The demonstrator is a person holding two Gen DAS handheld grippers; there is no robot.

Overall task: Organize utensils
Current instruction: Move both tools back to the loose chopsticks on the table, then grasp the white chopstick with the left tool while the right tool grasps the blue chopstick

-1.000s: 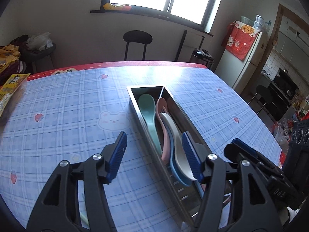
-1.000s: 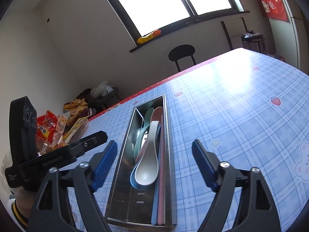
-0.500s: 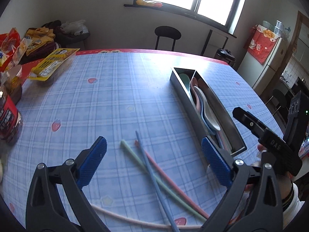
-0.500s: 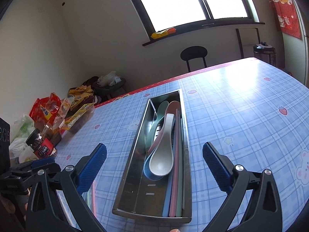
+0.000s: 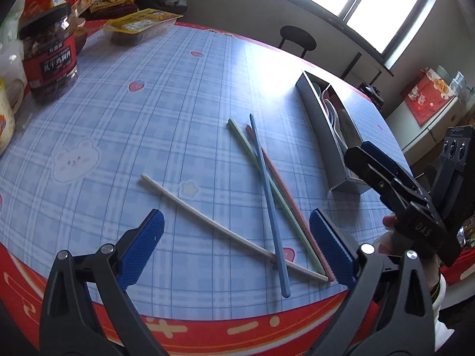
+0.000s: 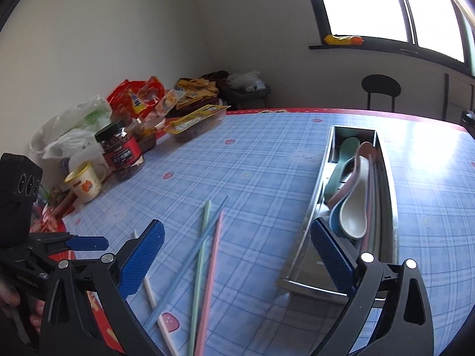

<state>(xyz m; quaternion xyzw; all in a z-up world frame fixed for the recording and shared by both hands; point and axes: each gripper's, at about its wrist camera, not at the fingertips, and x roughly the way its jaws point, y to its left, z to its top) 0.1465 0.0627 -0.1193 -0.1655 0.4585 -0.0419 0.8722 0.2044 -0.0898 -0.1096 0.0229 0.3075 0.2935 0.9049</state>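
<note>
Left wrist view: left gripper (image 5: 236, 247) spread wide and empty over four chopsticks (image 5: 268, 188) crossing near the table (image 5: 124, 136) front edge; metal tray (image 5: 328, 136) toward the right edge.

Right wrist view: right gripper (image 6: 236, 259) released, empty; tray (image 6: 308, 222) holding spoons (image 6: 354, 212).

A bright, dark-framed window (image 6: 386, 3) is set in the plain white wall (image 6: 148, 29), and strong daylight is thrown across the blue plaid tablecloth with red border (image 5: 148, 118). A black round-seated stool (image 6: 381, 89) is placed below the dark sill, and a white cabinet draped with red cloth (image 5: 427, 101) is seen at the room's far side.
</note>
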